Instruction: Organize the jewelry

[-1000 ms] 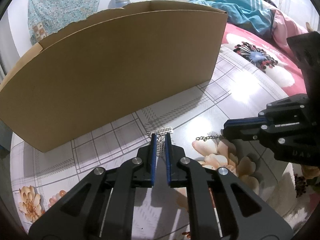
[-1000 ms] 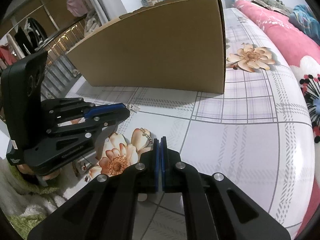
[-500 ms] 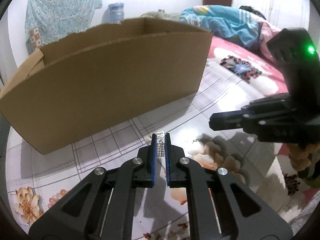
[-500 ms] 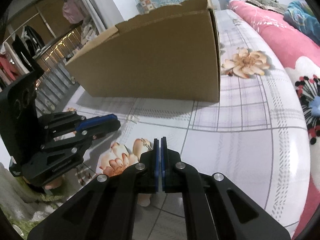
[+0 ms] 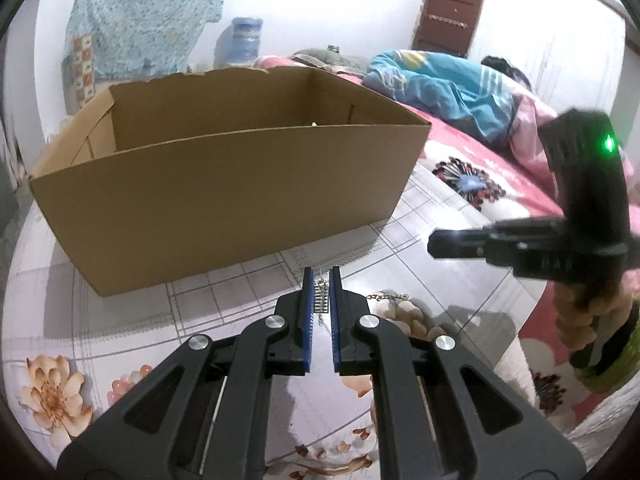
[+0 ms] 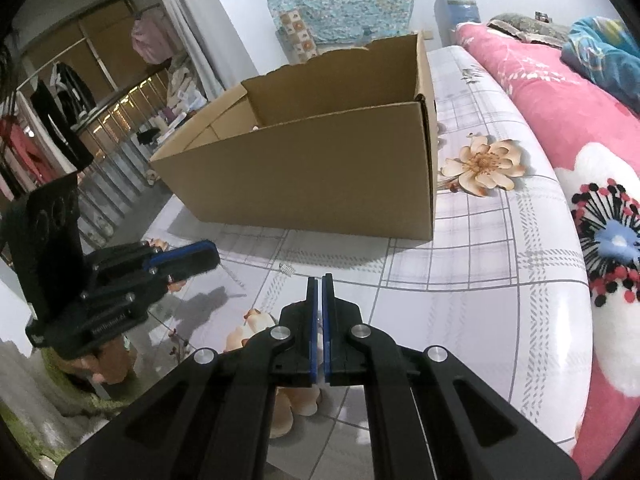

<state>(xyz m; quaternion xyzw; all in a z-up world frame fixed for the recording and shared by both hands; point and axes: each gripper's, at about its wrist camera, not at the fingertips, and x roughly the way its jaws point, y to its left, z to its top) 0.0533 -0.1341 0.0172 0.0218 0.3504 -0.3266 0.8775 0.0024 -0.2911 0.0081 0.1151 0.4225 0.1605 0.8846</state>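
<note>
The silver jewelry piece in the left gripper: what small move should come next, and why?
Probably carry it forward and up over the near wall of the cardboard box, then release. The left gripper is shut on the silver jewelry piece, whose chain trails toward the shut right gripper. The box stands open just ahead, and both grippers sit short of its rim.

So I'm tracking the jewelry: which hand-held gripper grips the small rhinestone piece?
The left hand-held gripper: the rhinestone piece sits between its blue pads. The right hand-held gripper shows none.
</note>
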